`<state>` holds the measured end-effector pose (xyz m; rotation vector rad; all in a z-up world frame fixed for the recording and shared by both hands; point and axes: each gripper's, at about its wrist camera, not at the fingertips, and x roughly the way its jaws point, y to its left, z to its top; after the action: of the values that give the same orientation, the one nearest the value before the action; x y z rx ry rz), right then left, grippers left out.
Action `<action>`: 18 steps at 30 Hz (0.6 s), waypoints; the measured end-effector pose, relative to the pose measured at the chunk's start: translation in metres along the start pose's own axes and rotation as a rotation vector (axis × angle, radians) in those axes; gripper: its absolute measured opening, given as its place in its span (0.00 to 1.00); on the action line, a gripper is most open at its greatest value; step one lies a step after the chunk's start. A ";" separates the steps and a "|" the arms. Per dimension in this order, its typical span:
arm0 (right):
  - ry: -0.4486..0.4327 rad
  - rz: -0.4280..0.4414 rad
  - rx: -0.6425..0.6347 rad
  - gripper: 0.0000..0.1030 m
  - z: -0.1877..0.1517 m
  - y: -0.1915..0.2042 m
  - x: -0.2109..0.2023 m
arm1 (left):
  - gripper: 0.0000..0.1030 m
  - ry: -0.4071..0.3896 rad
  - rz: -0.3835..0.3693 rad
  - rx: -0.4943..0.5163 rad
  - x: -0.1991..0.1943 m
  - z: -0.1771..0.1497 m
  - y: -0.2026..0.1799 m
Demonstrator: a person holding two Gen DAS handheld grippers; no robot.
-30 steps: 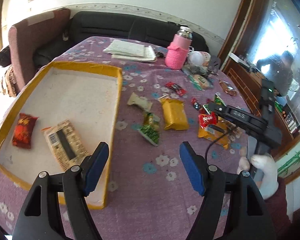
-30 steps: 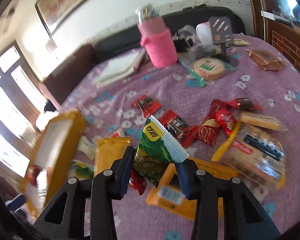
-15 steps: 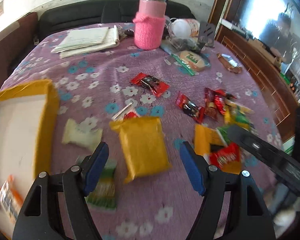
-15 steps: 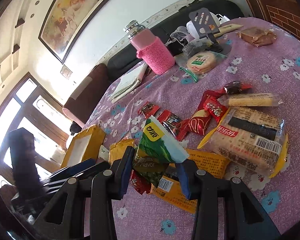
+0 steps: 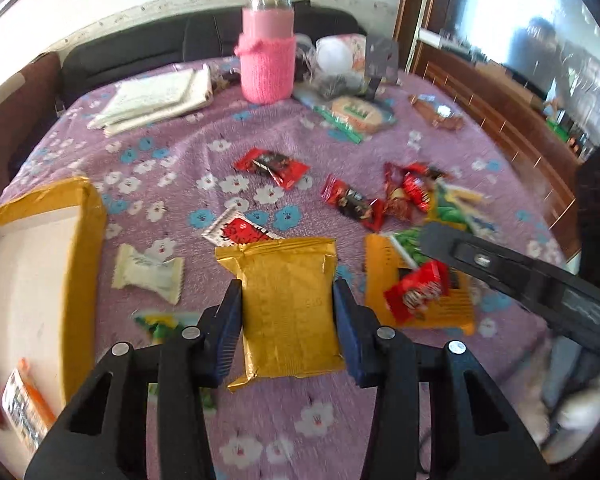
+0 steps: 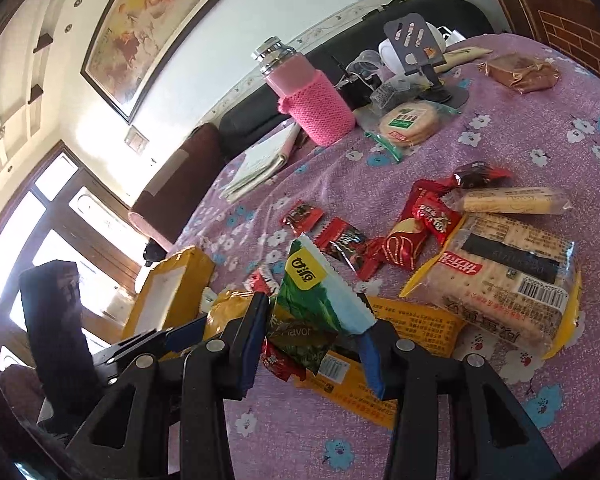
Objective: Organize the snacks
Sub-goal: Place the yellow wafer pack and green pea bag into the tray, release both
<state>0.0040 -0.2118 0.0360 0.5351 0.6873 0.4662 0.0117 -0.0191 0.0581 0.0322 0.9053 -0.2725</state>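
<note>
left wrist view: left gripper (image 5: pixel 287 309) jaws closing w/ gold packet (image 5: pixel 287 300) between them, pads at both its edges; packet flat on the purple bench (image 5: pixel 188 152), just right of the yellow box (image 5: pixel 85 240).
right wrist view: right gripper (image 6: pixel 315 334) jaws clamped on green snack bag (image 6: pixel 320 304), above orange packet (image 6: pixel 400 328); big cracker pack (image 6: pixel 508 276) to the right.

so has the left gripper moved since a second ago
Yes. The left gripper swung right, away from the yellow box, to the gold packet, jaws closing around it.
</note>
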 end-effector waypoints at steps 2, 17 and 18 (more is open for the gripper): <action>-0.016 0.103 0.016 0.43 0.001 0.002 -0.005 | 0.40 -0.043 -0.029 -0.026 -0.022 -0.005 0.004; -0.046 -0.007 -0.089 0.62 -0.012 0.019 -0.003 | 0.40 -0.240 -0.063 -0.311 -0.129 -0.061 0.085; -0.046 -0.013 -0.067 0.62 -0.011 0.018 -0.005 | 0.41 -0.245 -0.057 -0.318 -0.133 -0.064 0.089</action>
<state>-0.0113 -0.1972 0.0416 0.4761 0.6290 0.4622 -0.0938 0.1055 0.1144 -0.3153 0.6979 -0.1782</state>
